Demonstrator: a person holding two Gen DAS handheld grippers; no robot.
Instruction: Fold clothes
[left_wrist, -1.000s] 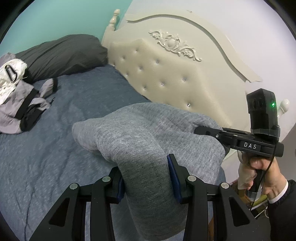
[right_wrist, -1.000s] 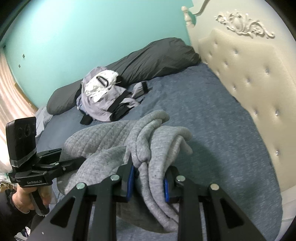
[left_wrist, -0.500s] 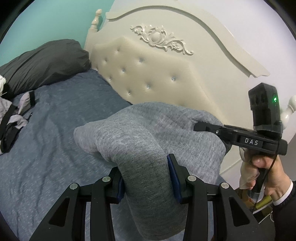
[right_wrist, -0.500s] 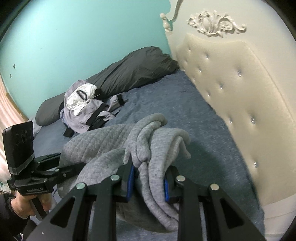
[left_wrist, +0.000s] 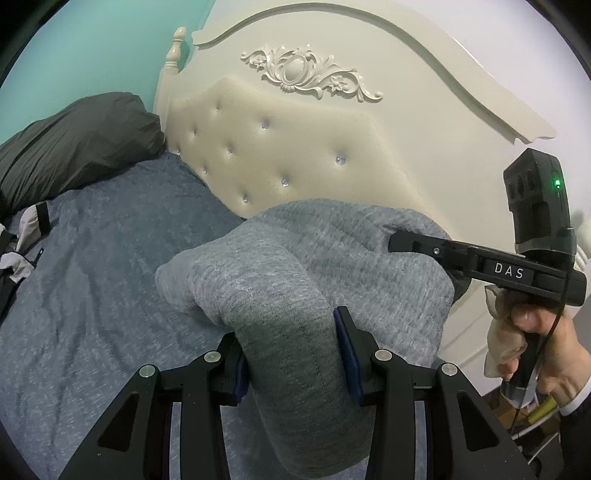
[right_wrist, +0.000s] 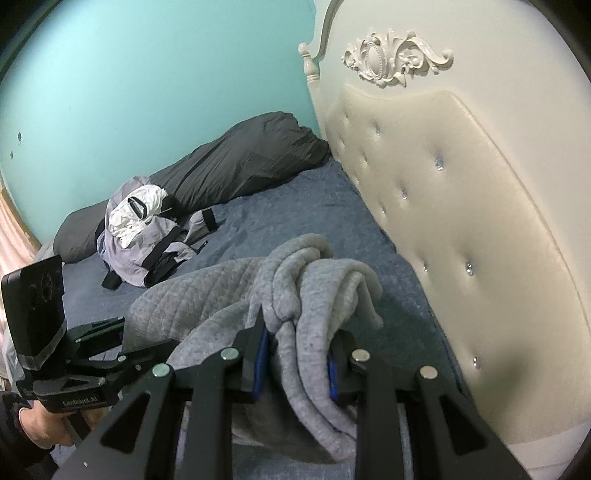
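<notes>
Grey knit garment (left_wrist: 295, 266) bunched, held up over bed by both ends.

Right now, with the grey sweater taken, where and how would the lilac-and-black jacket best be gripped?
Judging by its crumpled pose, grip the jacket at the loose black-banded cuff lying flat on the blue bedspread, coming from the headboard side; the white bundle covers its far end.

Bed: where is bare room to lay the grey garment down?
Bare blue bedspread lies between the tufted headboard and the lilac jacket heap, short of the dark pillow. Around the jacket heap it is crowded.
</notes>
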